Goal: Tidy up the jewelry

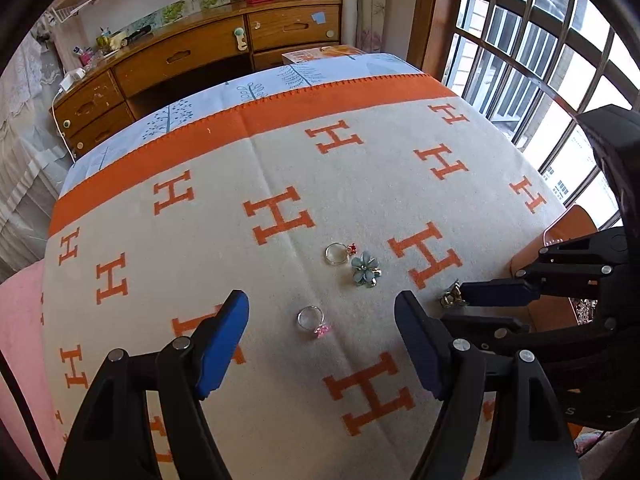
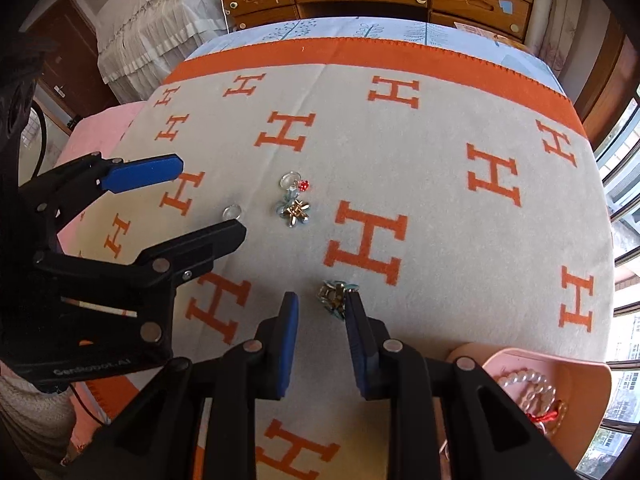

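Note:
On the H-patterned blanket point(image 1: 360, 200) lie a silver ring with a pink stone point(image 1: 314, 322), a silver ring with a red stone point(image 1: 340, 253) and a blue flower brooch point(image 1: 366, 270). My left gripper point(image 1: 322, 332) is open, its fingers either side of the pink-stone ring; it also shows in the right wrist view point(image 2: 208, 200). My right gripper point(image 2: 322, 312) is partly open around a small metallic flower piece point(image 2: 334, 296), which touches its right finger; that piece shows at the fingertips in the left wrist view point(image 1: 452, 296). The red ring point(image 2: 296, 182) and brooch point(image 2: 294, 212) lie further out.
A peach-coloured tray point(image 2: 568, 364) with a pearl bracelet point(image 2: 528, 384) and red-tied beads sits at the blanket's near right corner. A wooden desk point(image 1: 192, 52) stands beyond the bed. A barred window point(image 1: 540, 60) is at the right.

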Action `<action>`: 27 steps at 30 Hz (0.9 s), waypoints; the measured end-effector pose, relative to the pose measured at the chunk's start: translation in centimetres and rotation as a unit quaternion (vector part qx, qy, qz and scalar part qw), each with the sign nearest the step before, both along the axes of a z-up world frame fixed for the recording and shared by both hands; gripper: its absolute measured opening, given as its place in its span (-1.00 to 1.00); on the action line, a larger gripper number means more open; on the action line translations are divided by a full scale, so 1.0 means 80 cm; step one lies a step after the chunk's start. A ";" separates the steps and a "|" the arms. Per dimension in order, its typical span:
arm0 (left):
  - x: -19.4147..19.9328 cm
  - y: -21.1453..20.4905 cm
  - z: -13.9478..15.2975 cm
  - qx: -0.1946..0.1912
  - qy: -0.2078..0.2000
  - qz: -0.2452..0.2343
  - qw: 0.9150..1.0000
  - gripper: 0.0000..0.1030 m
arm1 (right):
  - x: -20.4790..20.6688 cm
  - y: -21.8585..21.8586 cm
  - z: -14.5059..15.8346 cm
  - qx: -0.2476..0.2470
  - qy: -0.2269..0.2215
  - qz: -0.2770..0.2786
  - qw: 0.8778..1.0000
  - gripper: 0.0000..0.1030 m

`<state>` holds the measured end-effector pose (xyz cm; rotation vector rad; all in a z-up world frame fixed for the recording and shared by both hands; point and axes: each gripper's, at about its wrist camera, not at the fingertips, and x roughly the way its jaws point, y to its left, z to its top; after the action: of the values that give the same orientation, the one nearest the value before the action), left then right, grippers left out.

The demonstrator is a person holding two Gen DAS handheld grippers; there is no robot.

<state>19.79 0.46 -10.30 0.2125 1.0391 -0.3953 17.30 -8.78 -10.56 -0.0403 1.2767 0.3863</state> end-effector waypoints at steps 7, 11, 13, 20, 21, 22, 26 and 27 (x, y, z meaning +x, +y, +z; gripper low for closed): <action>0.016 -0.013 -0.012 -0.004 0.012 -0.005 1.000 0.43 | -0.009 -0.014 0.012 0.014 -0.044 -0.002 0.999 -0.89; 0.025 -0.022 -0.024 -0.001 0.024 -0.004 1.000 0.38 | -0.018 -0.033 0.032 0.047 -0.067 -0.017 0.996 -0.90; 0.029 -0.029 -0.029 0.004 0.028 -0.005 1.000 0.34 | -0.022 -0.040 0.038 0.059 -0.070 -0.017 0.996 -0.90; 0.039 -0.043 -0.040 0.014 0.043 0.002 0.999 0.00 | -0.027 -0.059 0.049 0.094 -0.076 -0.029 0.992 -0.89; 0.040 -0.043 -0.040 0.013 0.039 0.005 0.999 -0.05 | -0.026 -0.060 0.049 0.096 -0.077 -0.028 0.992 -0.89; 0.040 -0.044 -0.039 0.013 0.038 0.006 0.999 -0.17 | -0.027 -0.060 0.049 0.099 -0.078 -0.027 0.992 -0.89; 0.041 -0.042 -0.036 0.006 0.039 0.014 0.999 -0.63 | -0.026 -0.061 0.046 0.100 -0.077 -0.028 0.992 -0.89; 0.041 -0.041 -0.036 0.004 0.039 0.018 0.999 -0.63 | -0.025 -0.061 0.044 0.099 -0.074 -0.029 0.992 -0.89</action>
<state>23.06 -2.80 -13.17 0.1854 1.1191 -0.3690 15.33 -13.63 -7.07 0.1337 1.0869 0.4496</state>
